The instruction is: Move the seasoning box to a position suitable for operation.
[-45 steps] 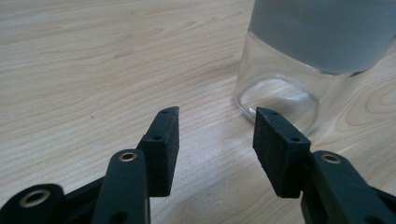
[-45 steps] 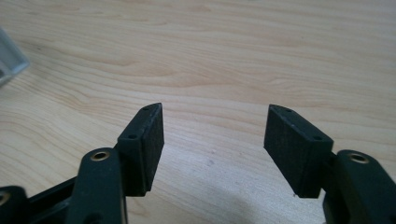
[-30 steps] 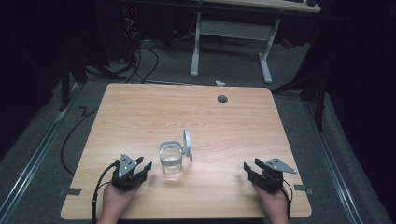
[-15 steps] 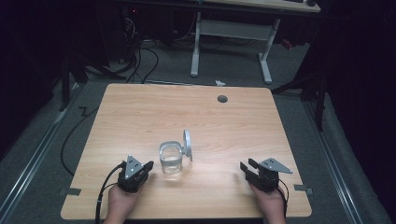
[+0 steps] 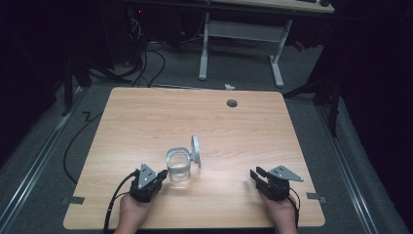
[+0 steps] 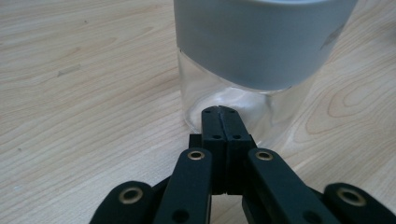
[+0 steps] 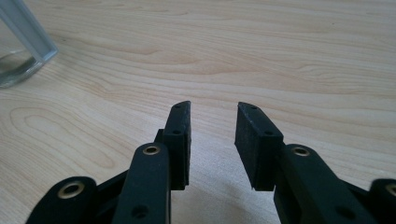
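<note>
A clear glass jar (image 5: 178, 166) with a grey metal band stands near the table's front middle, its round lid (image 5: 196, 149) tilted up on the right side. My left gripper (image 5: 161, 175) is shut with nothing in it, its tips just short of the jar's base (image 6: 224, 98) in the left gripper view (image 6: 220, 110). My right gripper (image 5: 254, 173) rests at the front right, its jaws open over bare wood (image 7: 212, 108). The jar's edge (image 7: 21, 56) appears at the far left of the right gripper view.
The wooden table (image 5: 146, 122) has a round cable hole (image 5: 232, 103) near its far edge. Beyond it stand a white desk frame (image 5: 241, 34) and cables on the dark floor. Tape marks sit at the table's front corners.
My left gripper has moved right toward the jar and now points at its base. My right gripper has shifted slightly left. The jar has not moved.
</note>
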The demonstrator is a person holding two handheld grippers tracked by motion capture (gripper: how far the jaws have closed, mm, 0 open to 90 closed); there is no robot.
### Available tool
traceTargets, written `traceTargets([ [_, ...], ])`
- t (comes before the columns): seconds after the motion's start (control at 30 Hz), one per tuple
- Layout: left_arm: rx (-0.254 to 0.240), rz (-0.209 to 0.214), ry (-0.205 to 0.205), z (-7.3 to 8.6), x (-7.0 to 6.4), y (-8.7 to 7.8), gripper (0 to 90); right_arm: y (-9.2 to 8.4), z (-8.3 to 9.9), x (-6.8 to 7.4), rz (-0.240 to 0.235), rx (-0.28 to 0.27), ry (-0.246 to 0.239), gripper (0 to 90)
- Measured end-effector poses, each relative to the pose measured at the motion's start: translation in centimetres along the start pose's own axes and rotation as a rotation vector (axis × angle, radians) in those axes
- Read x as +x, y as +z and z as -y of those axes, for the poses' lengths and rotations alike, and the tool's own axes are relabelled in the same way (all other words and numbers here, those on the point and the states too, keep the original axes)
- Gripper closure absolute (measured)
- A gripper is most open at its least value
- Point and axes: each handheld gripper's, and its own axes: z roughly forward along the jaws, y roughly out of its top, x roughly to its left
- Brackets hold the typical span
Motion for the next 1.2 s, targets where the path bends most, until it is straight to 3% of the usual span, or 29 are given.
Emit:
traceTargets([
  [0.17,0.006,0.019,-0.009,0.1,-0.6,-0.1,90.0,-0.1,-0.1,0.2,0.019,0.001,-0.019,72.2],
  [0.4,0.023,0.053,-0.017,0.5,-1.6,0.1,90.0,0.0,0.0,0.0,0.014,0.012,-0.014,71.2],
  [0.63,0.052,0.1,0.003,1.6,-3.7,0.8,89.5,-0.1,0.0,0.0,0.017,-0.005,-0.015,70.9],
  [1.2,0.075,0.109,0.004,2.4,-5.4,2.9,90.0,-0.5,0.1,-0.2,0.011,-0.02,-0.004,70.9],
])
